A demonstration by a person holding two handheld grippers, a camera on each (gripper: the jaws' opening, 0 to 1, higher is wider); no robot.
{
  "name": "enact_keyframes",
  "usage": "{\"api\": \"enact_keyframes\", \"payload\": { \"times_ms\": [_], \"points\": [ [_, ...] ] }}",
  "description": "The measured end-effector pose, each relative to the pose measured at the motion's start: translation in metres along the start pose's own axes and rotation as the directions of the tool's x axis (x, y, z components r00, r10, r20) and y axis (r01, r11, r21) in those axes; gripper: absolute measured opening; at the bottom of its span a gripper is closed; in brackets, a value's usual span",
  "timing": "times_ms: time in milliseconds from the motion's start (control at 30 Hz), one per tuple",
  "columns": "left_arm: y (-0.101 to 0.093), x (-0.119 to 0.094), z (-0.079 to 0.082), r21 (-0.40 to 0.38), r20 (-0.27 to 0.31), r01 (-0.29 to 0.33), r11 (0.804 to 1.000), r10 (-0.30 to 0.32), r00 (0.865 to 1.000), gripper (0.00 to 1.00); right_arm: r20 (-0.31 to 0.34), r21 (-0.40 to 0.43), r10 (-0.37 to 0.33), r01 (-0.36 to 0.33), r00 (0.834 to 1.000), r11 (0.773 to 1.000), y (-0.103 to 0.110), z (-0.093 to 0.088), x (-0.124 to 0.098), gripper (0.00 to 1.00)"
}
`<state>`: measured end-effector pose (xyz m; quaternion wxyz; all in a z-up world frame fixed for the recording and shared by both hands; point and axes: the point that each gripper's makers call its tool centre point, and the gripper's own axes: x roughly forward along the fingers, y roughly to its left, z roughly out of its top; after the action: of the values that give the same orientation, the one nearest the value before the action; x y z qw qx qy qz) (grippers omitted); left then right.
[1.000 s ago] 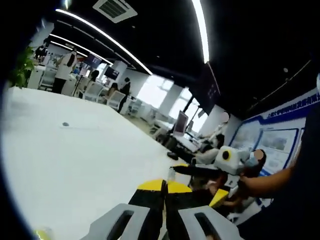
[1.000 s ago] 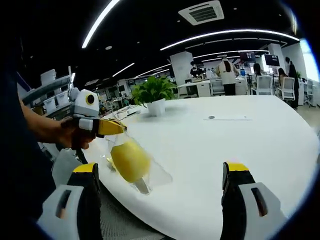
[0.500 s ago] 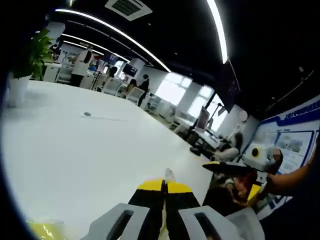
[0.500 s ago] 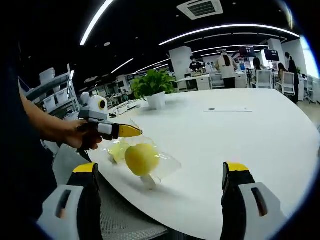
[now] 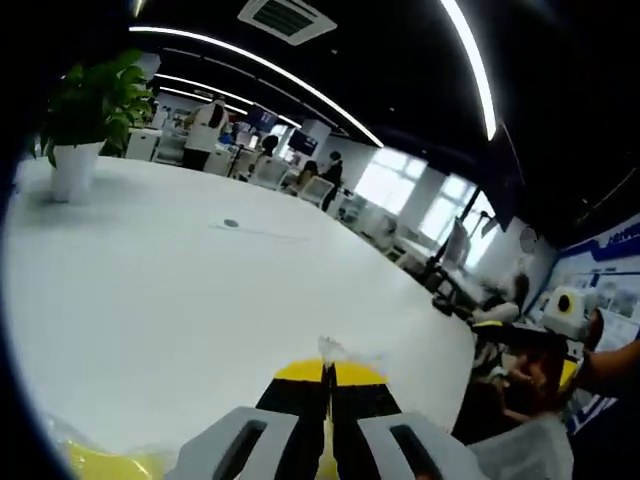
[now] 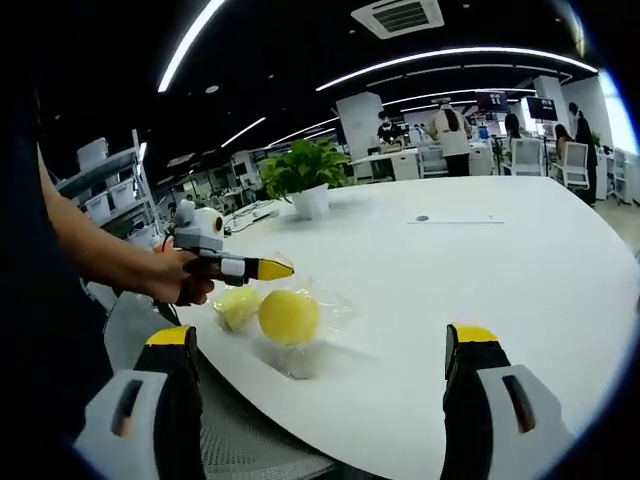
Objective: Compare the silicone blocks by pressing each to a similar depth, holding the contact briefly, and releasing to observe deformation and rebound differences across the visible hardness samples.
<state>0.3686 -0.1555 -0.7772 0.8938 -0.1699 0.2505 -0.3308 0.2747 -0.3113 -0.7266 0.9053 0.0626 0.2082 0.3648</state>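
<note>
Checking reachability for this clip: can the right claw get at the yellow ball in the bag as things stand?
Probably yes: the right claw is open, the yellow ball lies just ahead, nothing between.

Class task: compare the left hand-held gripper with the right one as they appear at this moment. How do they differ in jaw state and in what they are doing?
The left hand-held gripper has its jaws shut on the edge of the clear bag of yellow balls; the right hand-held gripper has its jaws wide apart and holds nothing. The left sits over the bag at the white table's edge; the right hangs back off the table. Both have yellow-tipped black jaws.
</note>
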Motion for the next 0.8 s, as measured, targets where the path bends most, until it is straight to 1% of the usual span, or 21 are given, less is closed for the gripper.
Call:
{"api": "enact_keyframes", "payload": {
  "times_ms": [100,133,167,233,300,367,400,433,467,500,633,700,733,767,800],
  "points": [
    [0.01,0.0,-0.003,-0.001,-0.007,-0.032,0.999,0.032,0.999,0.0,-0.006,0.002,0.005,-0.005,1.0,1.0,0.002,-0.003,0.002,0.96],
    [0.015,0.0,-0.004,0.017,-0.005,-0.05,0.999,0.05,0.999,0.0,-0.008,0.003,0.007,-0.007,1.0,1.0,0.003,-0.003,0.003,0.96],
    [0.017,0.001,-0.004,0.009,-0.004,-0.05,0.999,0.05,0.999,0.0,-0.009,0.004,0.009,-0.008,1.0,1.0,0.004,-0.004,0.003,0.96],
    [0.022,0.002,-0.007,-0.046,-0.01,-0.052,0.998,0.051,0.999,0.0,-0.011,0.007,0.013,-0.013,1.0,1.0,0.006,-0.004,0.004,0.96],
    [0.03,0.002,-0.017,-0.105,-0.056,-0.076,0.992,0.07,0.996,0.0,-0.011,0.01,0.014,-0.014,1.0,1.0,0.007,-0.005,0.004,0.96],
    [0.034,0.005,-0.02,-0.083,-0.058,-0.081,0.993,0.077,0.995,0.0,-0.016,0.014,0.015,-0.015,1.0,1.0,0.007,-0.007,0.005,0.96],
    [0.038,0.007,-0.022,-0.091,-0.069,-0.105,0.99,0.099,0.993,0.0,-0.02,0.013,0.015,-0.015,1.0,1.0,0.007,-0.008,0.005,0.96],
    [0.041,0.008,-0.023,-0.066,-0.071,-0.107,0.992,0.102,0.992,0.0,-0.022,0.013,0.016,-0.015,1.0,1.0,0.007,-0.008,0.005,0.96],
    [0.041,0.009,-0.024,-0.067,-0.075,-0.106,0.992,0.101,0.992,0.0,-0.023,0.014,0.016,-0.016,1.0,1.0,0.008,-0.009,0.005,0.96],
    [0.042,0.01,-0.024,-0.073,-0.075,-0.118,0.99,0.113,0.991,0.0,-0.023,0.014,0.015,-0.015,1.0,1.0,0.008,-0.009,0.004,0.96],
    [0.046,0.012,-0.026,-0.042,-0.083,-0.119,0.992,0.115,0.99,0.0,-0.027,0.029,0.008,-0.007,1.0,1.0,0.006,-0.011,0.004,0.96],
    [0.05,0.013,-0.029,-0.008,-0.104,-0.131,0.991,0.129,0.986,0.0,-0.03,0.027,0.007,-0.007,1.0,1.0,0.005,-0.012,0.005,0.96],
    [0.056,0.012,-0.035,0.051,-0.141,-0.141,0.989,0.147,0.979,0.0,-0.03,0.027,0.009,-0.008,1.0,1.0,0.005,-0.011,0.005,0.96],
    [0.058,0.012,-0.039,0.07,-0.161,-0.145,0.987,0.154,0.975,0.01,-0.028,0.028,0.01,-0.009,1.0,1.0,0.006,-0.011,0.006,0.96],
    [0.059,0.013,-0.04,0.053,-0.159,-0.143,0.988,0.15,0.976,0.01,-0.029,0.028,0.01,-0.009,1.0,1.0,0.006,-0.01,0.006,0.96]
  ]
}}
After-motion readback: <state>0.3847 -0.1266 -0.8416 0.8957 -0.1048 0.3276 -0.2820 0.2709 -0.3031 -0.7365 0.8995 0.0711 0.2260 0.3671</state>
